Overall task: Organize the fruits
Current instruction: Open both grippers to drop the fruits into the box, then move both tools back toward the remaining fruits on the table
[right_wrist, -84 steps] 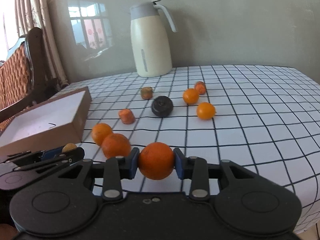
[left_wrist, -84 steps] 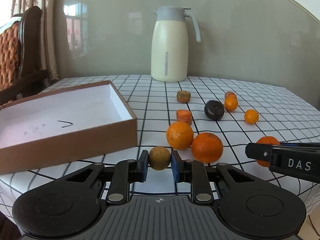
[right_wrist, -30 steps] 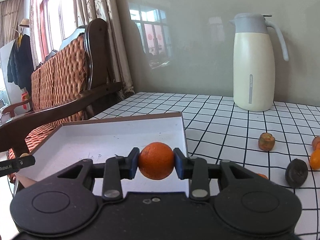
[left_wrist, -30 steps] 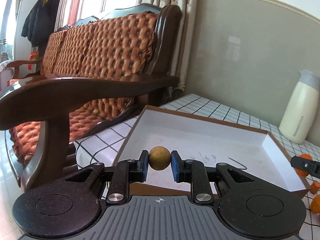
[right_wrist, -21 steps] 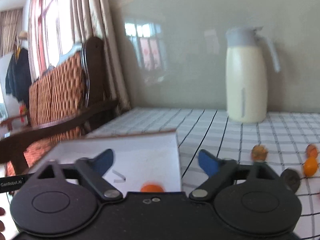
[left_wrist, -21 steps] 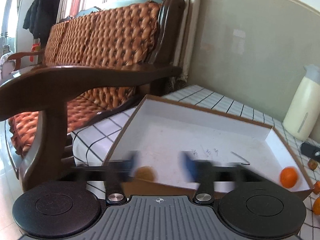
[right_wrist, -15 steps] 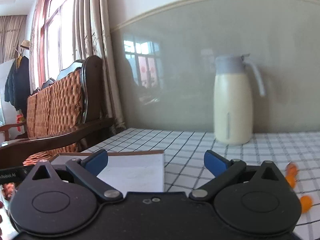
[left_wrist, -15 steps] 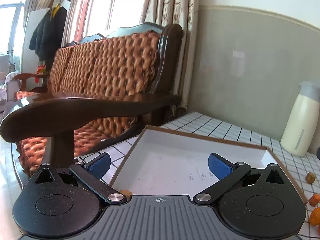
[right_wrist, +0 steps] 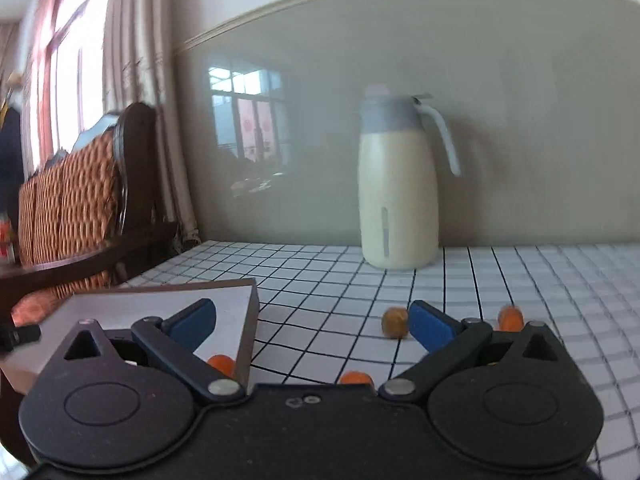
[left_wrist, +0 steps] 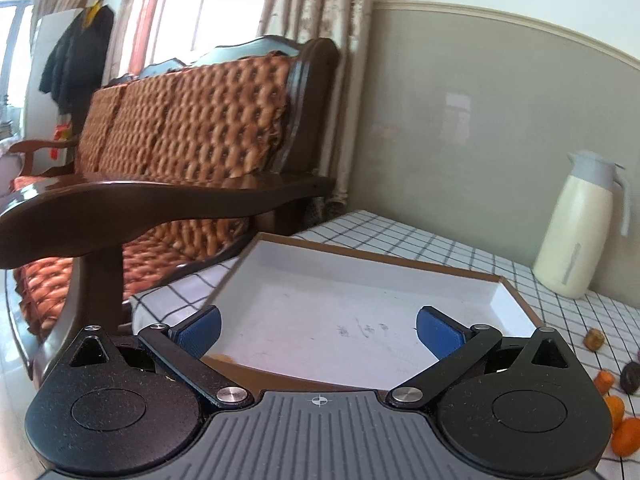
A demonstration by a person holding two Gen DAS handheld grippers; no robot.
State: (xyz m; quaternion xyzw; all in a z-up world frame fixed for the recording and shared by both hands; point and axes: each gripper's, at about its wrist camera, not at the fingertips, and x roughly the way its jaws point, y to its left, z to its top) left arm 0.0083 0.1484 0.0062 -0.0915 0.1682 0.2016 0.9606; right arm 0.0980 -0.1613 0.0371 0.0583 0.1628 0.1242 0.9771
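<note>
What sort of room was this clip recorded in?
Most likely a home living or dining room: a wooden sofa with tufted orange cushions, curtains at a bright window, and a cream thermos jug on a table with a checked tablecloth.

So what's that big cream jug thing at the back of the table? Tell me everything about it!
The jug is a tall cream-coloured pitcher, smooth like plastic or coated metal. It has a grey lid section with a small spout, a pale curved handle on its right side, and a thin grey stripe low on its front. It stands upright on the checked tablecloth, close to the grey-green wall. Nothing else touches it; the fruits lie nearer the camera.
</note>
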